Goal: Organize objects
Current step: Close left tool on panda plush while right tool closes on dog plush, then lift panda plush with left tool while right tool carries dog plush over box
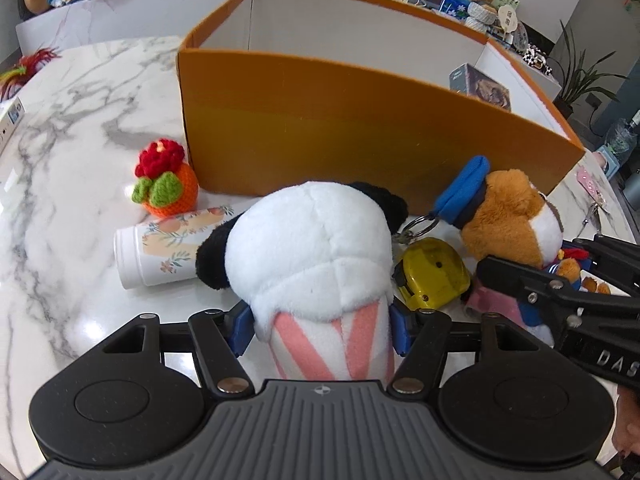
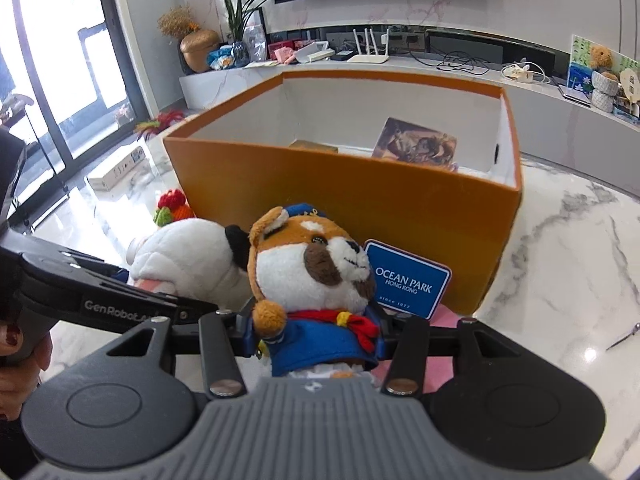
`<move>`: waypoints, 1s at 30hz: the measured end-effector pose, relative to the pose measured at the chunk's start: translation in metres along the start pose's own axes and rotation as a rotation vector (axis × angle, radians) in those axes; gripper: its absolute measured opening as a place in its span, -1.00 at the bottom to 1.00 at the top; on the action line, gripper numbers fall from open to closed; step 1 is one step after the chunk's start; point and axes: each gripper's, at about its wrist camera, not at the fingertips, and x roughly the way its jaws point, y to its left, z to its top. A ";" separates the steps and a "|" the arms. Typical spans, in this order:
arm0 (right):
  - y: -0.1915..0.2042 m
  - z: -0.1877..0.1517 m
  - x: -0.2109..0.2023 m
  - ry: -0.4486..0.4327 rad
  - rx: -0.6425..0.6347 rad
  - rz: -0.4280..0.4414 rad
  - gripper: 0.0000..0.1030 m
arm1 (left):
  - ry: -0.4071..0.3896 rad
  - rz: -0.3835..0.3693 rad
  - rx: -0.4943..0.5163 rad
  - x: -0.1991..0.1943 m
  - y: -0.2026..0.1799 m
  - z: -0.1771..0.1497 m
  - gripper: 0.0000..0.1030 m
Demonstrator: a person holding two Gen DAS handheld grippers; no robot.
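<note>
The sorting is only partly done. Inside the orange box [image 2: 344, 208] there are already a picture card [image 2: 416, 140] leaning near its right wall and a small brown item [image 2: 314, 146] toward the middle; the rest of the box floor is hidden behind its front wall.

Most of the things lie on the marble surface [image 1: 72, 128] in front of the box. The left gripper [image 1: 322, 330] has its blue pads pinching the pink-striped body of the panda toy [image 1: 312, 248], which stands just before the front wall. The right gripper [image 2: 316, 338] is clamped on the blue-jacketed body of the fox toy [image 2: 316, 268], beside the panda and also just in front of the box, with its blue tag [image 2: 408, 282] leaning against the wall.

Neither toy has gone over the rim yet. Left untouched in front of the box are the knitted orange [image 1: 168, 184], the flowered cup [image 1: 168, 248] lying on its side, and the yellow tape measure [image 1: 434, 272]. By this reckoning, well over half the job remains.
</note>
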 end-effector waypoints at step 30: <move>-0.005 0.005 -0.051 -0.129 0.051 -0.004 0.01 | -0.132 -0.044 0.038 -0.054 -0.001 0.007 0.35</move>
